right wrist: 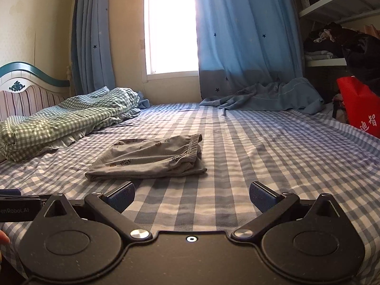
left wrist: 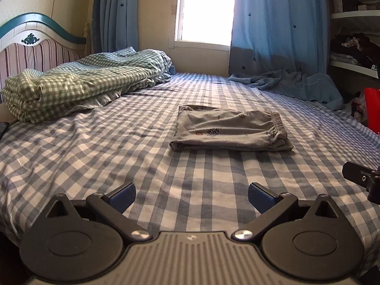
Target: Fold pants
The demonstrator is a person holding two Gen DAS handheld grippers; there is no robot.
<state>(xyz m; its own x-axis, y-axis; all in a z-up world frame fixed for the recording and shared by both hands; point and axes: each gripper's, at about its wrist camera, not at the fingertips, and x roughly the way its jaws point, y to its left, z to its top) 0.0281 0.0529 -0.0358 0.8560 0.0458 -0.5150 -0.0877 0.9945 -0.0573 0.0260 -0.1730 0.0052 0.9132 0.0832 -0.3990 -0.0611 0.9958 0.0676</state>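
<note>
Sunlit from a window between blue star-print curtains (left wrist: 273, 23), the bedroom is filled by a bed under a blue-and-white checked sheet (left wrist: 95, 156), with a rumpled green gingham quilt (left wrist: 78, 80) heaped by the striped headboard.

From the left wrist view, the left gripper (left wrist: 191, 196) hangs low over the near part of the sheet, its 2 blue-padded fingers spread wide with nothing between them. The grey printed pants with an elastic waistband (left wrist: 230, 128) lie ahead and slightly to the right, well apart from the jaws, already a compact flat bundle. Their long axis runs side to side, waistband at the right end. A black part of the other tool shows at the right edge.

From the right wrist view, the right gripper (right wrist: 192, 196) is likewise spread and empty. Here the pants (right wrist: 149, 160) lie ahead and to the left, near the left finger's line, and look closer to this gripper than to the other.

Judging by the tidy stack, folding seems finished or nearly so; any last tuck would probably fall to the right gripper, reaching forward-left toward the waistband end.
</note>
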